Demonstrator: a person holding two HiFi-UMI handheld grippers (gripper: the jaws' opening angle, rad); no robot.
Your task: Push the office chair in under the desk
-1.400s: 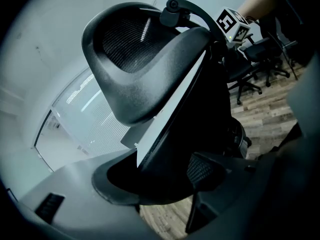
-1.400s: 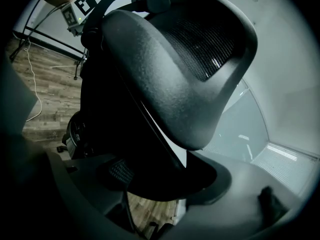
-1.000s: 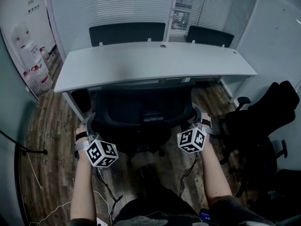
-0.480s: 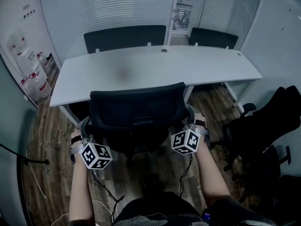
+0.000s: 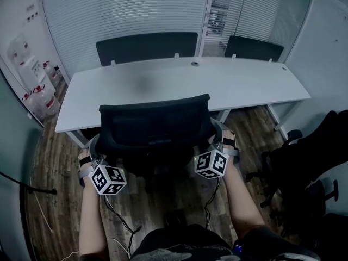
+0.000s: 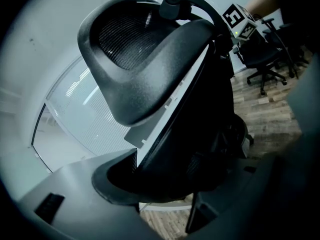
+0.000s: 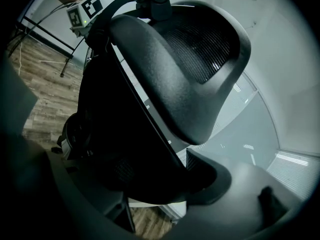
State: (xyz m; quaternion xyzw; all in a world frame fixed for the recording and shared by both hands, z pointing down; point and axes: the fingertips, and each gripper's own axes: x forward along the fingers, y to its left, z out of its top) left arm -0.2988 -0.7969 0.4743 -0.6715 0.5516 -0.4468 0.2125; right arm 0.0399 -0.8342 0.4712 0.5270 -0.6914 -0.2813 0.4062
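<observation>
One office chair (image 5: 155,132), black, stands at the middle of the near edge of one white desk (image 5: 244,86), its back turned to the person. In the head view the top of its backrest (image 5: 157,125) overlaps the desk's near edge. The seat is hidden below the backrest, so how far it reaches under the desk cannot be told. Two grippers are in use. The left gripper (image 5: 95,144) is at the left side edge of the backrest and the right gripper (image 5: 217,133) is at the right side edge, both at about the same height. Each gripper's jaws are set wide and close on the backrest's side frame, which fills the gap between the pads in both gripper views. One headrest (image 6: 145,59) rises above the backrest. Two marker cubes (image 5: 109,179) are visible, one per gripper. Two dark chair backs (image 5: 147,47) stand along the far edge of the desk, one behind its middle and one behind its right part. More black chairs (image 5: 304,162) stand well apart beyond the right end of the desk; their number cannot be told. Several water bottles (image 5: 41,99) stand beyond the left end. Cables (image 5: 117,216) trail across the wood floor (image 5: 54,162).
</observation>
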